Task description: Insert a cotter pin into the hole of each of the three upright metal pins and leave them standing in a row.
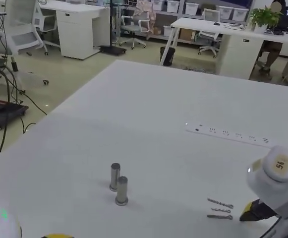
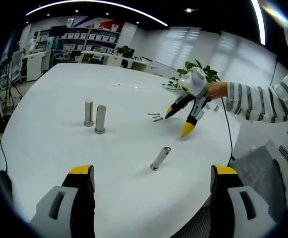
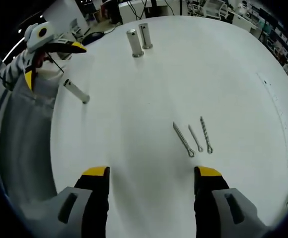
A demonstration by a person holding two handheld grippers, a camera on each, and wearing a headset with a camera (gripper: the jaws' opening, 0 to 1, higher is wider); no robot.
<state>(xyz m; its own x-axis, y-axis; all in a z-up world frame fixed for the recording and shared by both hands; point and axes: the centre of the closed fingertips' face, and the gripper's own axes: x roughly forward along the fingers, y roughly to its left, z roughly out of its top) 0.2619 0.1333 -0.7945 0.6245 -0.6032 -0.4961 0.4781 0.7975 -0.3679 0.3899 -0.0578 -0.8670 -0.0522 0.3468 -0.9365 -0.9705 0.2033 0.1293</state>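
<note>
L gripper (image 2: 152, 171) was spread wide w/ nothing between its yellow-tipped jaws, held above the near edge of the white table (image 1: 158, 109). R gripper (image 3: 151, 172) was also spread & empty, jaws pointing at the three cotter pins (image 3: 196, 139), not touching them. In the left gripper view the R gripper (image 2: 178, 123) hung tips-down just beside those cotter pins (image 2: 154, 117), held by a hand in a striped sleeve (image 2: 262, 101).

Two upright metal pins (image 1: 115, 177) (image 1: 122, 191) stood close together, side by side, flanged ends on the table, holes empty as far as could be told. Third metal pin (image 2: 160, 157) lay on its side, apart from the standing pair, nearer the L gripper; same pin (image 3: 76, 91) showed near the table edge in the right gripper view, w/ the L gripper (image 3: 54, 62) beyond it.

Cotter pins (image 1: 220, 210) lay loose, roughly parallel, well right of the upright pair in the head view. Power strip (image 1: 230, 135) sat flush in the table further back
</note>
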